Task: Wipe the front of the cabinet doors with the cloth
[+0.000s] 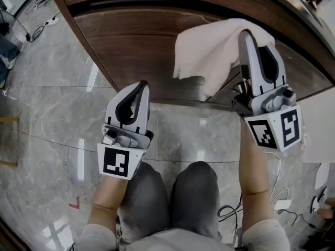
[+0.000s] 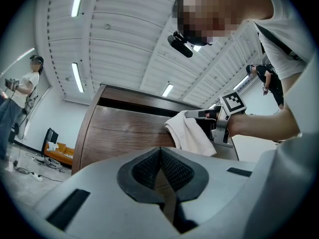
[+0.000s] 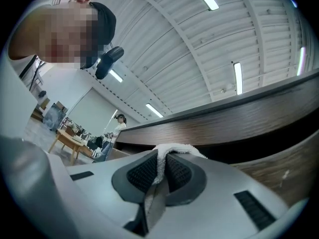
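To my left lay the grey marble floor (image 1: 47, 98), with a few cables (image 1: 39, 29) trailing at its far corner. My left gripper (image 1: 137, 90) hung low in front of me, above my left knee (image 1: 144, 192), clear of the wood and well apart from the cloth. In the left gripper view its jaws (image 2: 160, 156) were pressed together at the tips with nothing between them, and they pointed toward the brown cabinet door (image 2: 124, 133). A person (image 2: 25, 88) stood far off at the left edge of that view.

The cabinet door (image 1: 141, 46) spanned the top of the head view, dark wood grain with a black gap running along under the counter edge above it.

Further right, the white cloth (image 1: 214, 51) hung in loose folds against the front of the door, draped to the left of my right gripper (image 1: 247, 38). That gripper was raised higher than the left one. In the right gripper view its jaws (image 3: 160, 158) were clamped on a fold of the cloth (image 3: 172, 149), which bunched up over the pads, with the wood of the door (image 3: 249, 118) just beyond it.
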Tool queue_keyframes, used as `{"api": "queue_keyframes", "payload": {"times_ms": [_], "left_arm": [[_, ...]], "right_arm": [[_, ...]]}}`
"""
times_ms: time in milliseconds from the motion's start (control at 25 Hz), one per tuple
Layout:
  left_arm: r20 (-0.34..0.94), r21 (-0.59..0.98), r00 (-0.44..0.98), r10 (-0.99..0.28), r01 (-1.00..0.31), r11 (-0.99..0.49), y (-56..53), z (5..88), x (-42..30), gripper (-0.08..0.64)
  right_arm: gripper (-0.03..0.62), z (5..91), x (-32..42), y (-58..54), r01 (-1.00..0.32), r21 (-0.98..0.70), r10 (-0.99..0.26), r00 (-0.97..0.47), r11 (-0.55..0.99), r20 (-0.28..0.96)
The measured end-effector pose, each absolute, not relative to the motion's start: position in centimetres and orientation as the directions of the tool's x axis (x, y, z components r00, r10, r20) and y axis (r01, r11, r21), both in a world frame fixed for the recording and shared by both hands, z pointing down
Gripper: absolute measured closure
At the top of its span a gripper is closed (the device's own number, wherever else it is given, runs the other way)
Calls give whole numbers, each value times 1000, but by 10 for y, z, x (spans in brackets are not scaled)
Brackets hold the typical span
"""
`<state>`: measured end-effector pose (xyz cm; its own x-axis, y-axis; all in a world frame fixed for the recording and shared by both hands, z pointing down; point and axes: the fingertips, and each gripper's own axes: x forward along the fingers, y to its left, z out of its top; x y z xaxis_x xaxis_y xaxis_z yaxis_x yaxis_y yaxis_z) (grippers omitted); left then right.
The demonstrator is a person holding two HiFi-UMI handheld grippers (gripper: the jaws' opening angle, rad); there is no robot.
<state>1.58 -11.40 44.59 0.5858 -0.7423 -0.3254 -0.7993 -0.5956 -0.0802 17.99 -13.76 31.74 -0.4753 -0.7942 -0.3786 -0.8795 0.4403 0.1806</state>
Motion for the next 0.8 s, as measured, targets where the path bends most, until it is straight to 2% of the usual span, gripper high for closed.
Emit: {"api": "queue_keyframes", "payload": {"times_ms": [520,800], "left_arm": [[-309,-104,582,-752,-807,-582,-112,443,23,543],[-303,-110,562,-770,-823,-557,-105,456,-1,543]], "right_arm": [[540,328,245,-135,-925,174,-842,-381,339,-383],[540,352,227,-119,-924,160,-844,-383,348,-376]]}}
